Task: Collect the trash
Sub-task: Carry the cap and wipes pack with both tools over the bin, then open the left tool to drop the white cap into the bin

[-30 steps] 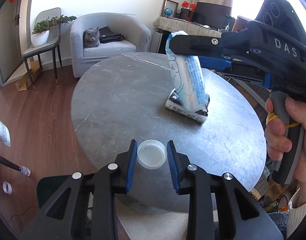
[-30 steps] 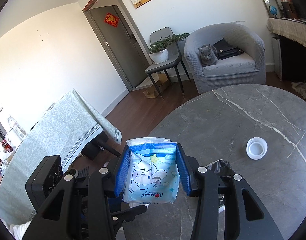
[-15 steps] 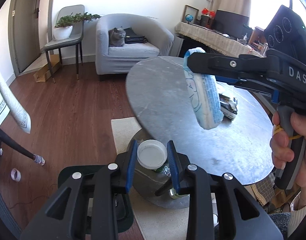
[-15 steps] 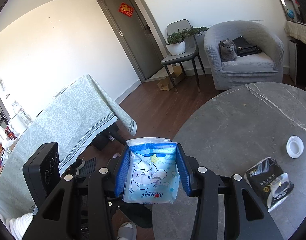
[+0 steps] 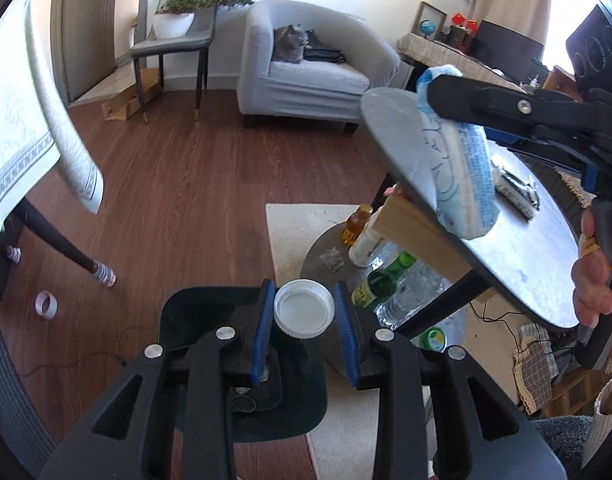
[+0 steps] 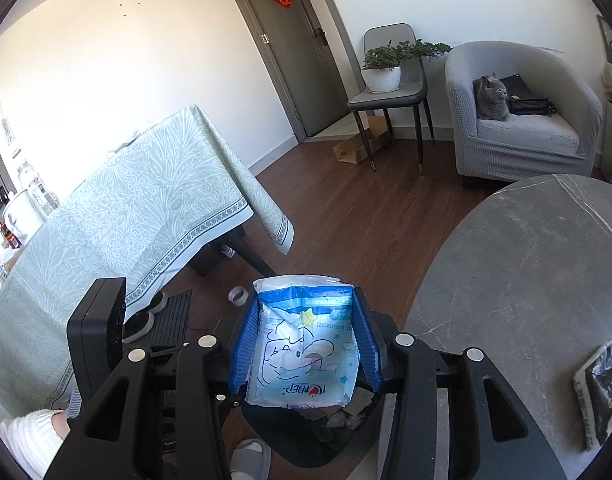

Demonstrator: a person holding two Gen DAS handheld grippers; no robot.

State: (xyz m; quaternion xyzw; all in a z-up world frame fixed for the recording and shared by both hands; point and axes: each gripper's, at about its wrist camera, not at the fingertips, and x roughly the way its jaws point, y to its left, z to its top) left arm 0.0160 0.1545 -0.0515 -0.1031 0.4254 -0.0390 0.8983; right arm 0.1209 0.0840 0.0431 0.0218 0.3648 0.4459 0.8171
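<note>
My left gripper [image 5: 304, 313] is shut on a white plastic lid [image 5: 304, 313] and holds it over a dark green trash bin [image 5: 209, 312] on the floor. My right gripper [image 6: 303, 344] is shut on a blue and white tissue packet [image 6: 303, 354], also above the bin [image 6: 306, 440]. The packet also shows in the left wrist view [image 5: 458, 172], up at the right, beside the round grey table [image 5: 526, 256]. A black snack wrapper [image 6: 600, 388] lies on the table; it also shows in the left wrist view [image 5: 514, 190].
Bottles [image 5: 380, 284] stand on the table's lower shelf. A table with a green cloth [image 6: 117, 232] is at the left. A grey armchair [image 6: 522, 132] holds a cat [image 6: 490, 98]. A chair with a plant [image 6: 390, 80] stands by the door. A tape roll [image 5: 45, 304] lies on the floor.
Both grippers have moved left off the table with the lid and the packet, and now hang over the bin. The wrapper stays on the table.
</note>
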